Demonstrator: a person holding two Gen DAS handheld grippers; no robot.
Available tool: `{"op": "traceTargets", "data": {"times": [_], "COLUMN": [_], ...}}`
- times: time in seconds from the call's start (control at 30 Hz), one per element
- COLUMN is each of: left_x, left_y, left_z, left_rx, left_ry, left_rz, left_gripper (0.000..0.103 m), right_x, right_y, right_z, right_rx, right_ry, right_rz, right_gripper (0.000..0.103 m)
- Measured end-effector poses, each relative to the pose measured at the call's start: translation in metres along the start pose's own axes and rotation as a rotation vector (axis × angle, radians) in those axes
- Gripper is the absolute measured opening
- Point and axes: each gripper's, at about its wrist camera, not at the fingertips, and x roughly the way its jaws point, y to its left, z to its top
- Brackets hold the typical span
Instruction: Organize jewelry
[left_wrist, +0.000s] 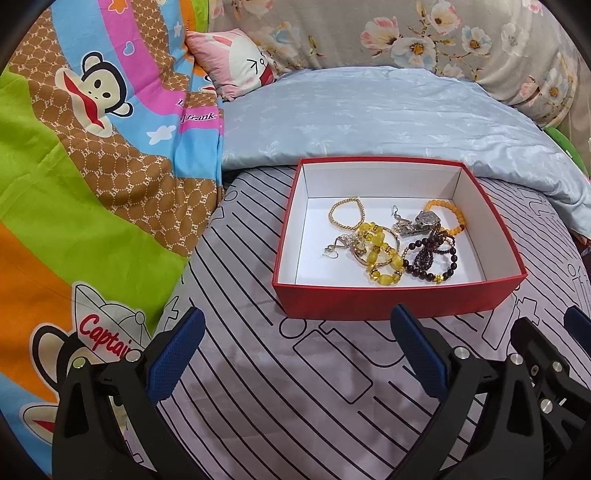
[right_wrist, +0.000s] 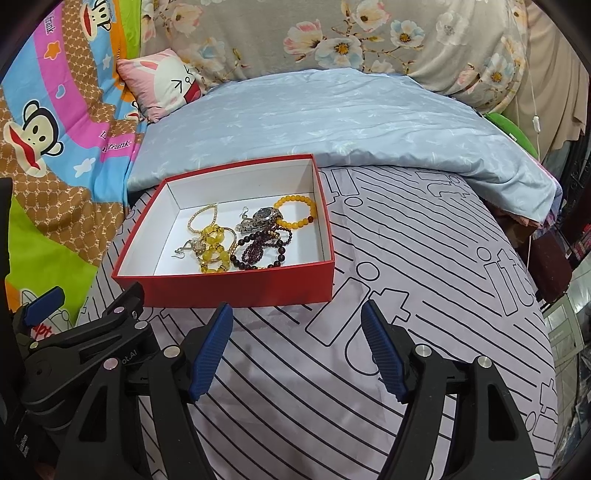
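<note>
**Jewelry heaped in a red box, both grippers hanging clear of it**

At far left a bright cartoon-monkey quilt (left_wrist: 92, 177) lies bunched along the bed's edge, with a pink rabbit cushion (left_wrist: 236, 62) tucked at its upper end. Next to these, the left gripper (left_wrist: 295, 354) hangs over the grey striped sheet (left_wrist: 277, 406), its blue-padded jaws spread wide apart and gripping nothing.

Just beyond its fingertips sits the red box (left_wrist: 388, 299), white inside and open-topped, resting flat on the sheet. The jewelry is piled toward the box's middle and right. A thin gold bead bracelet (left_wrist: 345, 214) lies leftmost, touching a chunky yellow bead bracelet (left_wrist: 382, 254) that overlaps a plain gold bangle. A silver earring (left_wrist: 330, 251) lies at the pile's left edge. Further right, a silver watch (left_wrist: 424, 220) rests on an orange bead bracelet (left_wrist: 448, 218), and dark purple bead strands (left_wrist: 432, 258) coil in front of them.

To the right of the box, the right gripper (right_wrist: 297, 347) hovers over the same sheet, jaws likewise wide apart and empty, its tips close to the box's near wall. Behind everything lies a pale blue duvet (right_wrist: 332, 118), folded, with a floral cover (right_wrist: 332, 37) rising beyond.
</note>
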Motion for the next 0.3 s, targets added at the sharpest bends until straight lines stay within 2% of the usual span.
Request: {"op": "traceTargets", "data": {"times": [0.3], "left_x": [-0.0022], "left_y": [-0.0031], "left_z": [0.0039], "left_rx": [0.023], "left_ry": [-0.019], "left_rz": [-0.003], "left_gripper": [0.098], "right_x": [-0.0022], "right_y": [-0.0014], "right_z": [0.0011], "right_rx": [0.011], "right_ry": [-0.011], "right_rz": [-0.017], "right_gripper": [0.075]}}
